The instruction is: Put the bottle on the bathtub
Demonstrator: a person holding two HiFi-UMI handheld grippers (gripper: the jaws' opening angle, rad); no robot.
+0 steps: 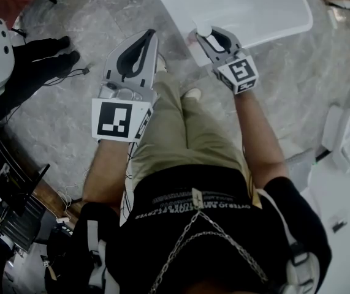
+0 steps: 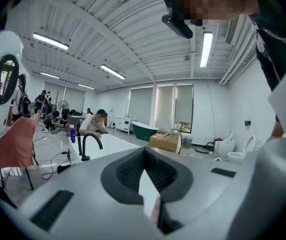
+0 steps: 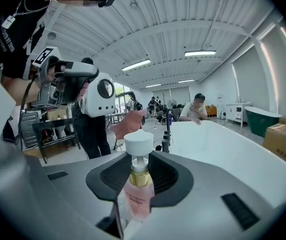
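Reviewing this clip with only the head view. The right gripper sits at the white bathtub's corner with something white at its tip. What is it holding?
Observer: The right gripper is shut on a pink bottle with a gold collar and a white pump cap. The right gripper view shows it between the fingers.
Operator: And the left one?
Observer: The left gripper has its fingers together, with nothing between them.
Operator: Anything at the tub's far end?
Observer: A black faucet stands at the far end of the bathtub.
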